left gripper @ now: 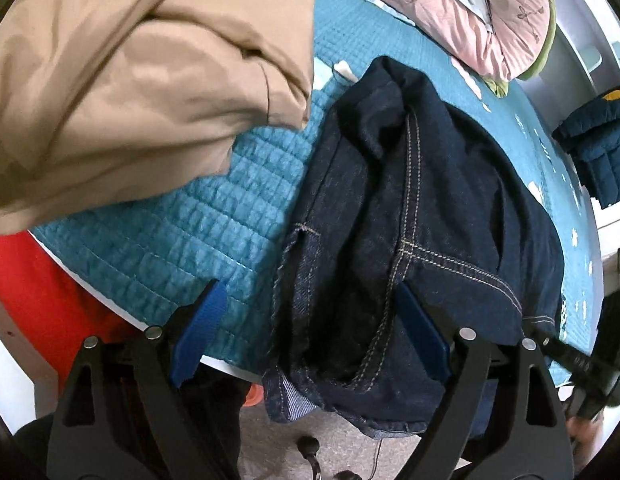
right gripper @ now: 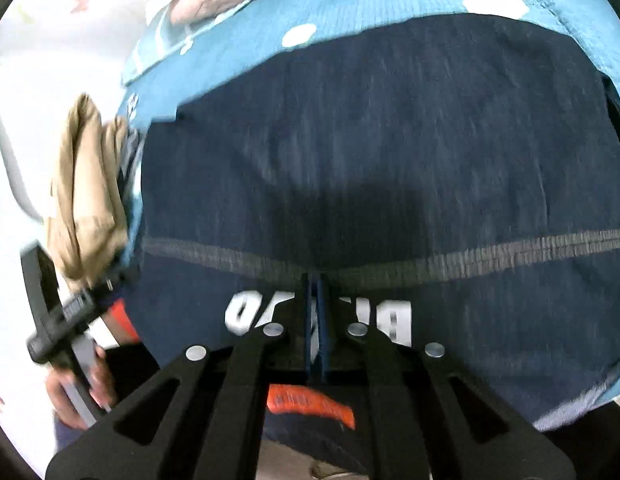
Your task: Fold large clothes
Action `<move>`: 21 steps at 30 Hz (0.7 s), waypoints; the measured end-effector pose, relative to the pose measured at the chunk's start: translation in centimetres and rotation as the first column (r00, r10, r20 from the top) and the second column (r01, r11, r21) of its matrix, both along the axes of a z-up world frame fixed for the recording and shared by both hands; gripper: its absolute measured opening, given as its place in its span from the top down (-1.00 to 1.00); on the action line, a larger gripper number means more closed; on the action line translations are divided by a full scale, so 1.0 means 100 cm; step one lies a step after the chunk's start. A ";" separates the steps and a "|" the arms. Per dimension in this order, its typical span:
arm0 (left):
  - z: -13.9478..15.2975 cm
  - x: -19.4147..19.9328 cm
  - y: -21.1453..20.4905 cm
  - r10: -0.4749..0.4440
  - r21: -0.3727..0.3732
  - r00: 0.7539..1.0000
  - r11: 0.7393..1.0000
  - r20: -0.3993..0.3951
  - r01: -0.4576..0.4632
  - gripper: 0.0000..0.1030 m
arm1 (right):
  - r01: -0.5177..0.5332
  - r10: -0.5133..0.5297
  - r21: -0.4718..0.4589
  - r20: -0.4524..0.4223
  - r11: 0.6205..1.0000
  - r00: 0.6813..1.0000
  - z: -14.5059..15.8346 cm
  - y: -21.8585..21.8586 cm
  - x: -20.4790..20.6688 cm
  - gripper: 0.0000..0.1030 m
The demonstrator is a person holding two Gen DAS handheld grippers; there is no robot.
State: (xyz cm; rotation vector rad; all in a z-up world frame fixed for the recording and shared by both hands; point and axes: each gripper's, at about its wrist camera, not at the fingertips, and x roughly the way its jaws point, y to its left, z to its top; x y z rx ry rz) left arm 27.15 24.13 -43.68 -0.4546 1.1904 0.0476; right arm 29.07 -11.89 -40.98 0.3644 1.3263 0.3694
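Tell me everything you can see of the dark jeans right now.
The dark jeans are indigo denim with tan double stitching along the seams. They lie rumpled on the teal quilted bedspread, one end hanging over the bed's near edge toward the floor, where paler inside cloth shows. The left gripper is open, its blue fingers either side of that hanging end. A folded tan garment sits apart to the left. Whether the right wrist's blurred navy cloth is the same garment is unclear.

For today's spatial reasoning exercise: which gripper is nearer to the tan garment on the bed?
Left. The left gripper hangs open just below the tan garment. The right gripper, pinched shut on the dark denim, sees it far off at the side.
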 end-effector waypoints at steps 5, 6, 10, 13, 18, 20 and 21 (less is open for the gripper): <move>0.001 -0.001 -0.005 -0.017 0.008 1.000 1.000 -0.002 0.017 -0.67 | 0.031 -0.030 0.074 -0.011 0.997 0.999 -0.012 -0.011 0.003 1.00; 0.001 -0.001 -0.007 -0.023 -0.002 1.000 1.000 -0.008 0.023 -0.64 | 0.035 -0.035 0.084 -0.007 0.996 0.999 -0.011 -0.012 0.002 1.00; 0.001 0.000 -0.013 -0.040 -0.013 0.999 0.999 -0.013 0.039 -0.36 | 0.078 -0.080 0.114 0.013 0.990 0.997 0.004 -0.018 -0.005 0.78; 0.005 -0.001 -0.012 -0.052 -0.030 0.999 0.998 -0.007 0.051 -0.02 | 0.058 -0.068 0.106 0.093 0.993 0.993 0.024 -0.011 -0.016 0.26; 0.019 -0.004 -0.005 -0.041 -0.155 0.999 0.987 0.021 0.044 0.74 | -0.006 -0.014 0.109 0.179 0.994 0.984 0.042 0.011 -0.037 0.20; 0.030 -0.005 -0.009 -0.048 -0.143 0.998 0.988 0.034 0.052 0.76 | -0.036 0.011 0.123 0.193 0.992 0.981 0.044 0.023 -0.044 0.20; 0.042 -0.006 -0.014 -0.059 -0.139 0.997 0.988 0.054 0.066 0.78 | -0.052 0.026 0.127 0.200 0.991 0.980 0.045 0.027 -0.048 0.20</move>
